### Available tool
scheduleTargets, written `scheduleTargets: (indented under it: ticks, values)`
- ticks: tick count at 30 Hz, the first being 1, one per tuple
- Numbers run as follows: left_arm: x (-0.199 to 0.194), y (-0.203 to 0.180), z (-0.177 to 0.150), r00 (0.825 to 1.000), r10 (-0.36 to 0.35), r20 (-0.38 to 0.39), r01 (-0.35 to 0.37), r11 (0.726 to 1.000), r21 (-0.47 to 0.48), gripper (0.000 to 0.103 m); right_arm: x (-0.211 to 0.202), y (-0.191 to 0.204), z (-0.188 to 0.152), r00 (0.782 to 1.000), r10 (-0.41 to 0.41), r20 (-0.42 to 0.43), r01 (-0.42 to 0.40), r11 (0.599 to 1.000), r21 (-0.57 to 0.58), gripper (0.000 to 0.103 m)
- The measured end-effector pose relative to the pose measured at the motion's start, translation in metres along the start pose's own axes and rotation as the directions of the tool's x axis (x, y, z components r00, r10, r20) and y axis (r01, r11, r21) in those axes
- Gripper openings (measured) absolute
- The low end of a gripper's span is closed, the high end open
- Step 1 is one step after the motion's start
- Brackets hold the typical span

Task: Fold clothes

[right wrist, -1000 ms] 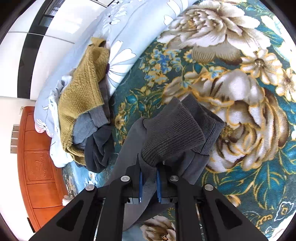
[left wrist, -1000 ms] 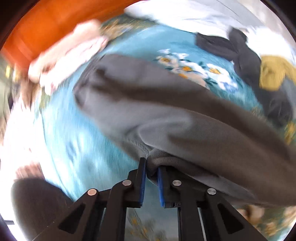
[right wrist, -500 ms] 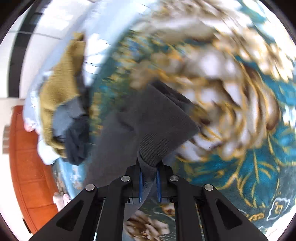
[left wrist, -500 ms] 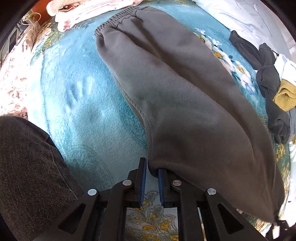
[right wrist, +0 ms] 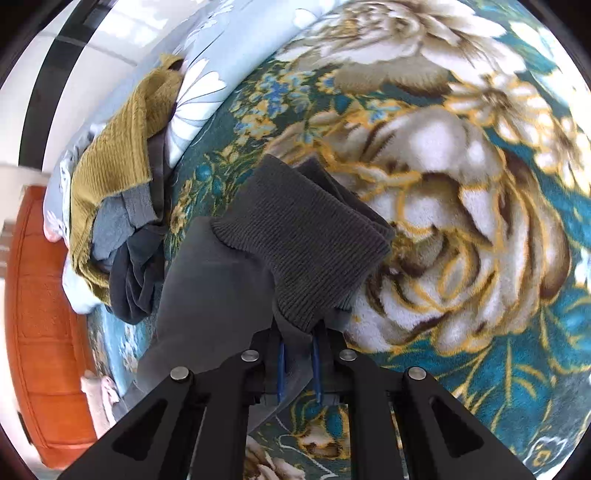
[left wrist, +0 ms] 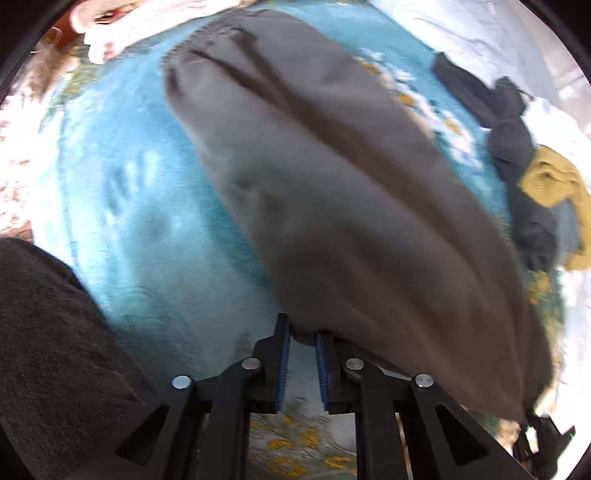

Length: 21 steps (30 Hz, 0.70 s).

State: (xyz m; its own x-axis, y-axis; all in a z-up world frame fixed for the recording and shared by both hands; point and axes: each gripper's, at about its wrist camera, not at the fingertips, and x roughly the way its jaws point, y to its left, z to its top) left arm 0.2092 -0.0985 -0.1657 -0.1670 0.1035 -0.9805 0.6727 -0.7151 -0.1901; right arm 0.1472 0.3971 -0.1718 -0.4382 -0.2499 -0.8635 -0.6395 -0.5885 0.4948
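Grey sweatpants stretch across a teal floral blanket, waistband far at the top, legs running toward the lower right. My left gripper is shut on the pants' near edge. In the right wrist view, my right gripper is shut on the pants just below the ribbed dark cuffs, which stand up above the jaws over the blanket's big flower.
A pile of clothes with a mustard knit and dark garments lies by a pale floral pillow. Pink-white folded clothes lie past the waistband. An orange wooden headboard stands behind. A dark clothed leg is at lower left.
The pants were laid out flat from a lifted, bunched state, then shifted slightly. The right gripper swung quickly and settled, still holding the cuffs.
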Motion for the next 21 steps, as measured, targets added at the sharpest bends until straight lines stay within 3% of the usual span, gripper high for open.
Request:
scheduleTargets:
  ticks: [3,5,6,7,10,12,16,21]
  values:
    - [-0.013,-0.013,0.002,0.998,-0.070,0.005,0.069,0.995,0.074,0.027,-0.002,-0.001,0.002,1.000,-0.003,-0.007,0.003,1.000,0.002,0.015]
    - [-0.022,-0.024,0.001,0.992,-0.129,-0.002,0.128,0.984,0.128,0.028,-0.004,-0.001,0.000,1.000,-0.022,0.002,0.022,1.000,0.001,0.027]
    - [-0.026,-0.028,0.004,0.988,-0.155,-0.003,0.154,0.975,0.162,0.028,-0.004,-0.002,0.000,0.999,-0.034,0.001,0.034,0.999,-0.001,0.038]
    - [-0.031,-0.032,0.008,0.984,-0.180,-0.002,0.177,0.964,0.199,0.030,-0.004,-0.004,0.001,0.999,-0.036,-0.003,0.036,0.999,0.004,0.041]
    - [-0.034,-0.048,0.021,0.971,-0.237,0.008,0.226,0.937,0.267,0.054,-0.001,-0.009,0.003,1.000,-0.031,-0.004,0.031,0.999,0.028,0.050]
    - [-0.018,-0.051,0.033,0.966,-0.259,0.027,0.243,0.934,0.263,0.054,0.003,-0.012,0.005,1.000,-0.020,0.006,0.020,0.999,0.049,0.052]
    - [0.011,-0.042,0.047,0.988,-0.146,0.050,0.128,0.958,0.256,0.054,0.010,-0.017,0.009,1.000,0.001,0.025,-0.003,0.996,0.091,0.052]
    - [0.042,-0.030,0.045,0.991,-0.119,-0.068,0.130,0.973,0.189,0.054,0.014,-0.025,0.008,0.998,0.029,0.054,-0.038,0.984,0.173,0.052]
